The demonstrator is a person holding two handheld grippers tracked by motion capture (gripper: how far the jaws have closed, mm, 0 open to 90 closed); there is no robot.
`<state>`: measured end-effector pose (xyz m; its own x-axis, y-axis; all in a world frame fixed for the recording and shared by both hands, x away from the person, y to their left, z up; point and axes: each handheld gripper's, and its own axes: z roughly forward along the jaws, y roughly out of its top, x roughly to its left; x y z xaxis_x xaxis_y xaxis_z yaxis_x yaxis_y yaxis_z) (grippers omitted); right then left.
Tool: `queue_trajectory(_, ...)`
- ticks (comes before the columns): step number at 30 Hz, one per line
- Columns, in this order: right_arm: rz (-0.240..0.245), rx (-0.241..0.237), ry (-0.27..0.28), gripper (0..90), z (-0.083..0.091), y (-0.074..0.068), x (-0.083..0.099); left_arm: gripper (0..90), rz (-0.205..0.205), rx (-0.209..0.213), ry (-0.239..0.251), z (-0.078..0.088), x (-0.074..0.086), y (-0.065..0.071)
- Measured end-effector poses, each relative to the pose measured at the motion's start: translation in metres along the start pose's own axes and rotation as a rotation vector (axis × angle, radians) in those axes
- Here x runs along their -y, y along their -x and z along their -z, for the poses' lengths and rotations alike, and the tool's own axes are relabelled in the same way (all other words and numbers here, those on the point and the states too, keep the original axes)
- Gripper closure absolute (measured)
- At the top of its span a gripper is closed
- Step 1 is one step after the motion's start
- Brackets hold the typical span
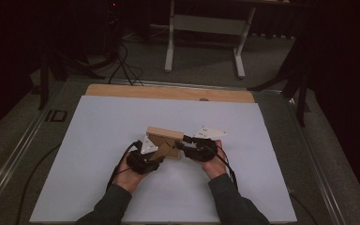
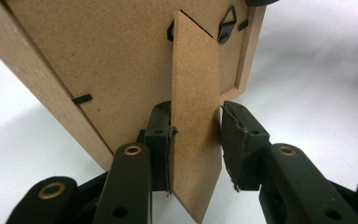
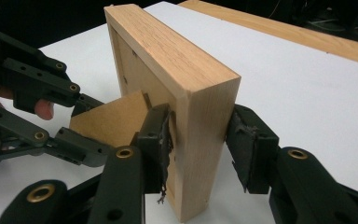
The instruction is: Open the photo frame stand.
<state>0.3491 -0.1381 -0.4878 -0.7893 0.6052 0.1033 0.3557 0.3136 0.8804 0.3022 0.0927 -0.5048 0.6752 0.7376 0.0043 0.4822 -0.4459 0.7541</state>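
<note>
Wooden frame is standing upright on the white desk, approx. center, back side facing the person. Right gripper is grasping the frame's end edge, pads pressing both faces. Left gripper is straddling the fibreboard stand that's swinging out from the frame's back; one pad touching it, other w/ a small gap, so not clenched yet. No containers here.

Legible text, labels, brands, numbers, signs: none. The wooden picture frame, its fibreboard back and the white tabletop bear no readable markings. A small mark at the tabletop's far left corner is too dim to read.
</note>
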Motion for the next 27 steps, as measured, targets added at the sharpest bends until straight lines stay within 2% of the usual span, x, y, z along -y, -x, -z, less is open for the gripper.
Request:
queue_trajectory(9, 0.032, 0.018, 0.000, 58.9, -0.0002, -0.0026, -0.0001, 65.4, -0.012, -0.017, 0.000, -0.0047, 0.0017, 0.0005)
queue_trajectory(17, 0.037, 0.013, 0.005, 57.8, -0.0002, -0.0034, -0.0001, 66.6, 0.003, -0.029, 0.006, -0.0092, 0.0029, 0.0024)
queue_trajectory(23, 0.034, 0.004, 0.006, 57.1, -0.0003, -0.0035, 0.0006, 66.7, 0.052, -0.005, 0.025, -0.0079, 0.0041, -0.0006)
queue_trajectory(27, 0.035, -0.003, 0.005, 56.5, 0.0000, -0.0039, 0.0006, 65.3, 0.063, 0.009, 0.025, -0.0073, 0.0042, -0.0001)
